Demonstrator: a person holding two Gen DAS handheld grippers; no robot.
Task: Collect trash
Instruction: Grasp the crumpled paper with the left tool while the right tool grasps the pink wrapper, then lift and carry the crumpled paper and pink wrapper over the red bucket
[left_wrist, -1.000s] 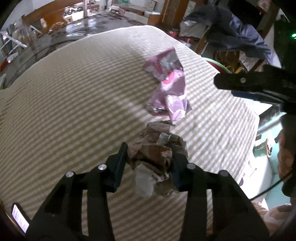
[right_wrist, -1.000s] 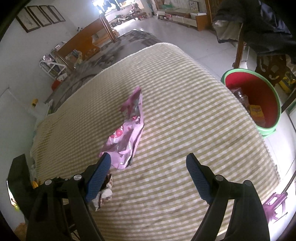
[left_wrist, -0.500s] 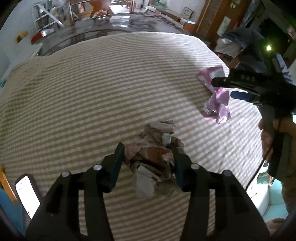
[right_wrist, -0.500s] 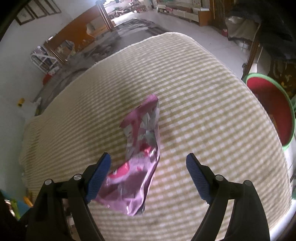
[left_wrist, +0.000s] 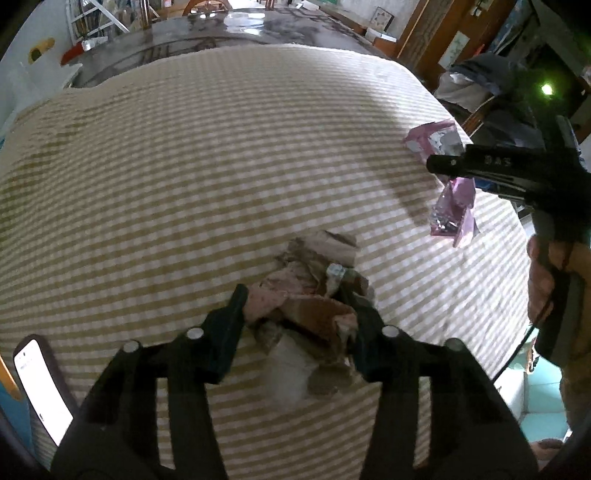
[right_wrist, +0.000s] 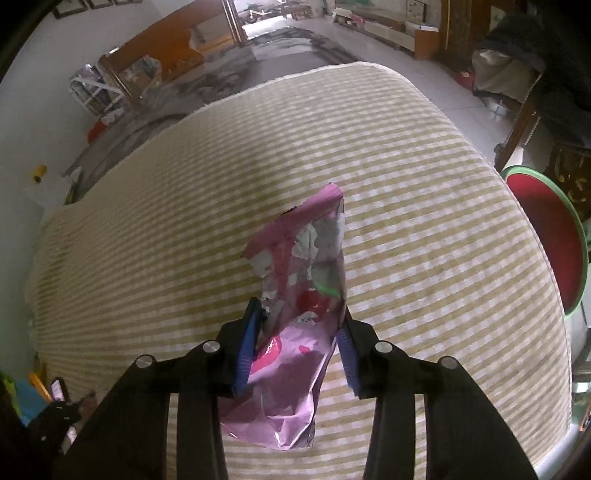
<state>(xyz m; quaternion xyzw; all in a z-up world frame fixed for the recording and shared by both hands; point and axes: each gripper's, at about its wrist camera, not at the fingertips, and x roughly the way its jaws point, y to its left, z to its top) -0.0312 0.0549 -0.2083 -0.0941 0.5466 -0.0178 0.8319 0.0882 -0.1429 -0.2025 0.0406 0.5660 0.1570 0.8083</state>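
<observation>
My left gripper (left_wrist: 295, 314) is shut on a crumpled brown and white paper wad (left_wrist: 314, 291) just above the striped tablecloth (left_wrist: 207, 155). My right gripper (right_wrist: 295, 332) is shut on a pink foil snack wrapper (right_wrist: 299, 302), which stands up between its blue pads (right_wrist: 248, 343). In the left wrist view the same wrapper (left_wrist: 452, 206) hangs from the right gripper's black body (left_wrist: 491, 166) at the far right, lifted off the cloth.
A red basin with a green rim (right_wrist: 546, 236) stands on the floor past the table's right edge. A phone (left_wrist: 40, 384) lies at the near left corner. Chairs with dark clothes (left_wrist: 484, 77) stand beyond the far right edge.
My right gripper moved over the pink wrapper and closed on it. My left gripper kept its hold on the paper wad and swung its view leftward.
</observation>
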